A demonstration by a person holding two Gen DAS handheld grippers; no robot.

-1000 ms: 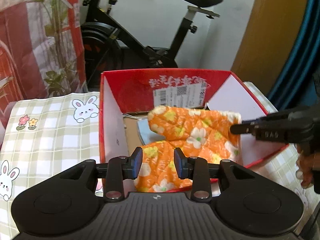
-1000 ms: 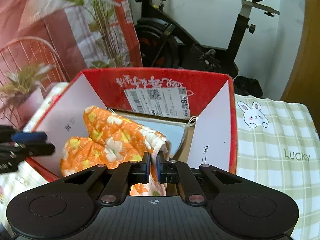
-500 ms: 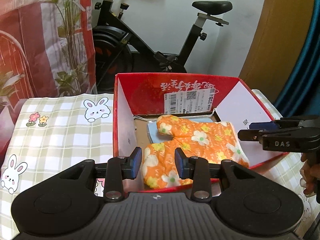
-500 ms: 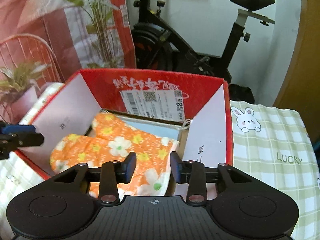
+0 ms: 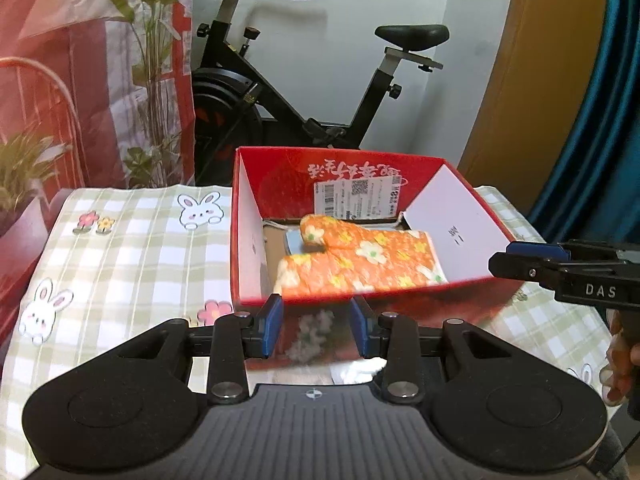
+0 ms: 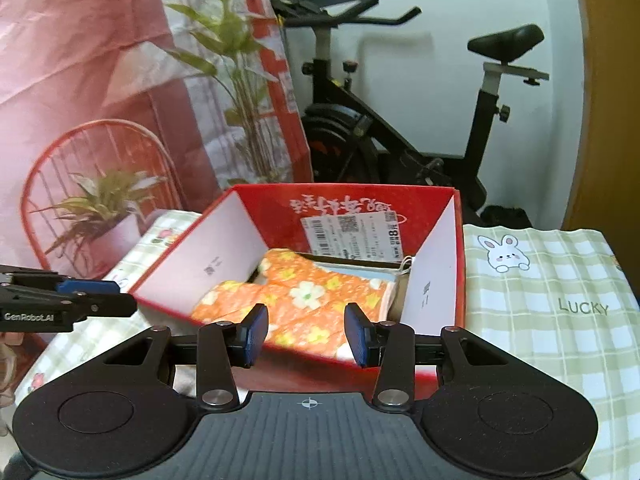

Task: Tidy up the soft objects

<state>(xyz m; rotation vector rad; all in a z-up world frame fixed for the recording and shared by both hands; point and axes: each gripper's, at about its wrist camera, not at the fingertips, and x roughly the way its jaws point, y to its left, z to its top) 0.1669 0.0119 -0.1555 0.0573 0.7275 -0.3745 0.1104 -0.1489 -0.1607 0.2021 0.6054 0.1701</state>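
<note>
Fingers of both the left gripper (image 5: 316,330) and right gripper (image 6: 306,334) stand spread, empty, angled down before the red box (image 6: 434,276); only the left view shows a hand (image 5: 618,364), apparently gripping the handle.

Your box (image 5: 248,240) sits on the counter (image 5: 120,248) with the oven mitt (image 5: 360,268) lying inside it, the exercise bike (image 5: 288,112) behind and the plant (image 6: 96,208) to its left.
</note>
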